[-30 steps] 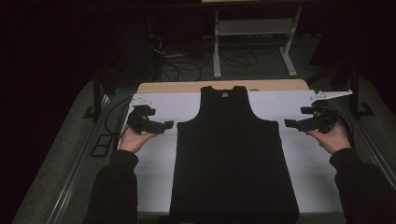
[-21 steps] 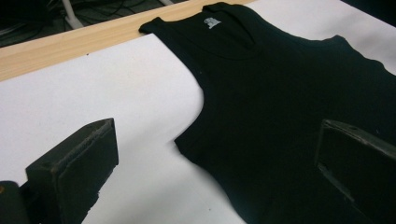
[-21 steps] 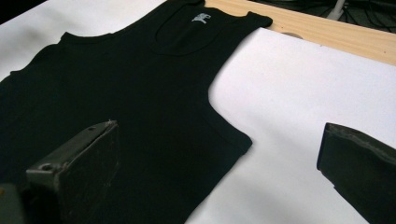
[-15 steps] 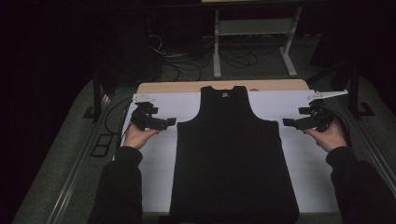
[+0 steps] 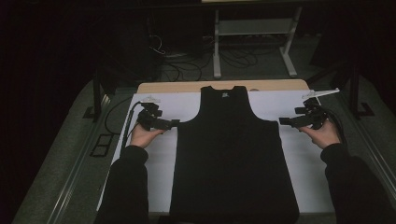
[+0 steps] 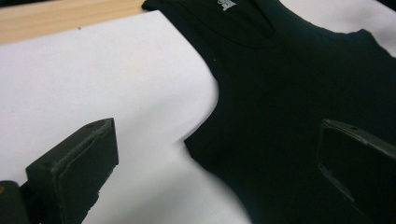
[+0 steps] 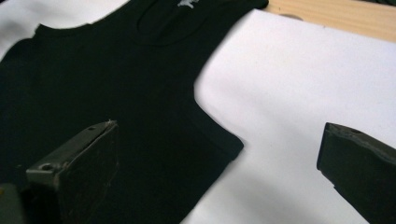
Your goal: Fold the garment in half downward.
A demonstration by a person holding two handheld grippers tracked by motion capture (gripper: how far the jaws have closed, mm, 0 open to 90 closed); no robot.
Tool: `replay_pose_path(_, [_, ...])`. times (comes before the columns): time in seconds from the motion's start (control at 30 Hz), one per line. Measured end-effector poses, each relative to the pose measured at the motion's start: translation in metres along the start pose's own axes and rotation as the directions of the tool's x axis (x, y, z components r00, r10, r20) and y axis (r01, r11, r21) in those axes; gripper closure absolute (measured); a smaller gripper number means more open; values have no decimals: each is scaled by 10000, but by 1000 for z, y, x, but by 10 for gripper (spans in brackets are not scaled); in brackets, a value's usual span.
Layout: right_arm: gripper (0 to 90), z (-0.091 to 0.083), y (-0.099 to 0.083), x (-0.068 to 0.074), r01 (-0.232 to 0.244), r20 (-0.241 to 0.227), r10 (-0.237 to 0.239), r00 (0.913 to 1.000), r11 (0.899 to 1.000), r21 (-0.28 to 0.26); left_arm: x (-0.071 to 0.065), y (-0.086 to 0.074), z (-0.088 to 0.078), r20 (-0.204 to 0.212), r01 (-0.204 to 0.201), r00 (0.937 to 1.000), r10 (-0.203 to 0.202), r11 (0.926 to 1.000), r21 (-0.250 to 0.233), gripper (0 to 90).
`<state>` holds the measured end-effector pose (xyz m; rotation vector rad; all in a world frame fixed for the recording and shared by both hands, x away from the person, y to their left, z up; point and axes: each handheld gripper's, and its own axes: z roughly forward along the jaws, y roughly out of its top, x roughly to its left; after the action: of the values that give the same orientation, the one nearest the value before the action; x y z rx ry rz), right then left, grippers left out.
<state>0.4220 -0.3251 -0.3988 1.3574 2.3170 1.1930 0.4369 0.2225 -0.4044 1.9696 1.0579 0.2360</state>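
A black sleeveless top (image 5: pixel 233 154) is laid flat on a white sheet (image 5: pixel 308 168) that covers most of the worktop (image 5: pixel 187 87). Its neck is turned to the far edge of the worktop, where a strip of bare wood is seen beyond the sheet, and its hem reaches almost to the near edge. The top is placed about in the middle between the left and right edges, with white sheet left free on both sides. A small pale label (image 6: pixel 226 4) is seen inside the neck.

The left gripper (image 5: pixel 173 123) is held by a hand (image 5: pixel 142 135) near the left edge of the sheet, and its tips are pointed at the left armhole corner of the top. In the left gripper view its jaws are seen wide apart, nothing is between them; one is over the white sheet and the other over the black cloth, with the armhole corner (image 6: pixel 189 142) between them further ahead.

The right gripper (image 5: pixel 283 121) is held by the other hand (image 5: pixel 321 136) near the right edge of the sheet, just beside the right armhole corner. In the right gripper view its jaws are also spread wide and nothing is clamped; the armhole corner (image 7: pixel 233 147) lies between them. Whether either gripper touches the cloth cannot be told.
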Motion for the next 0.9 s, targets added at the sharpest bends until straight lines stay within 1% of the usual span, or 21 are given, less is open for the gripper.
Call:
replay_pose_path(0.13, [0,3,-1,-4,-69,40,69,10000,10000,44,2,-1,5,-66,41,10000,-41,10000,-31,0])
replay_pose_path(0.23, [0,5,-2,-7,-182,51,181,9998,9998,72,5,-3,9,-159,135,9998,-135,9999,44,0])
replay_pose_path(0.3, [0,7,-3,-10,-222,73,221,9997,9996,165,7,-4,11,-215,210,9996,-206,9996,166,0])
replay_pose_path(0.5, [0,16,-7,-15,-335,75,333,9994,9991,262,10,-9,21,-233,139,9996,-126,9984,551,0])
replay_pose_path(0.53, [0,21,-8,-16,-376,86,374,9993,9986,369,10,-9,22,-234,162,9996,-149,9982,576,0])
replay_pose_path(0.73, [5,28,-10,-16,-320,112,314,9994,9980,538,14,-13,28,-232,243,9995,-226,9967,770,0])
replay_pose_path(0.9, [31,35,-12,-17,-307,142,298,9995,9974,653,16,-15,31,-210,338,9993,-324,9969,716,0])
